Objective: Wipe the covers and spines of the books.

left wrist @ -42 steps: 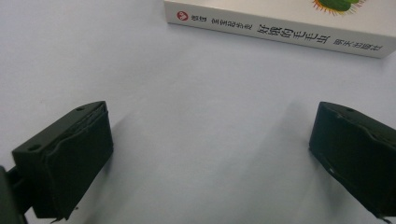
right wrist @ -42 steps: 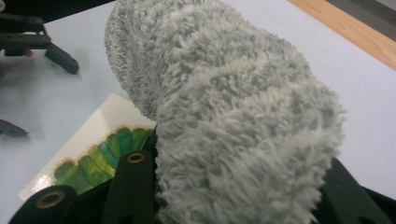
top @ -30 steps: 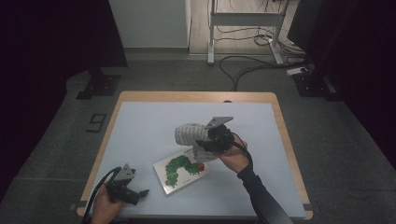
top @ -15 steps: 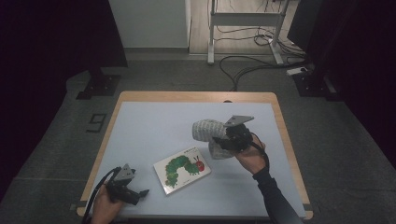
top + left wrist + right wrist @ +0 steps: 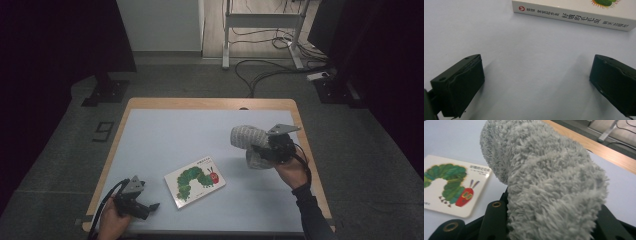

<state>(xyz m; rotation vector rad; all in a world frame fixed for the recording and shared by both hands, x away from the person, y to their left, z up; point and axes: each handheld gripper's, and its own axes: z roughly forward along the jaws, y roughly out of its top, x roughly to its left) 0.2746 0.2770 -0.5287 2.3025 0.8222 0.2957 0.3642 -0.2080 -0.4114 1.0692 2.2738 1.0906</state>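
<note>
**Fluffy grey cloth held over the right side**

Nearest the person, the left gripper [image 5: 134, 204] rests on the pale blue surface [image 5: 170, 140], jaws spread and empty. Beyond lies a white caterpillar picture book [image 5: 195, 180]; its spine carries writing too small to read reliably. Farther right, the right gripper [image 5: 270, 150] pinches a fluffy grey cloth [image 5: 246, 138] aloft; a loose bite could drop it.
</note>
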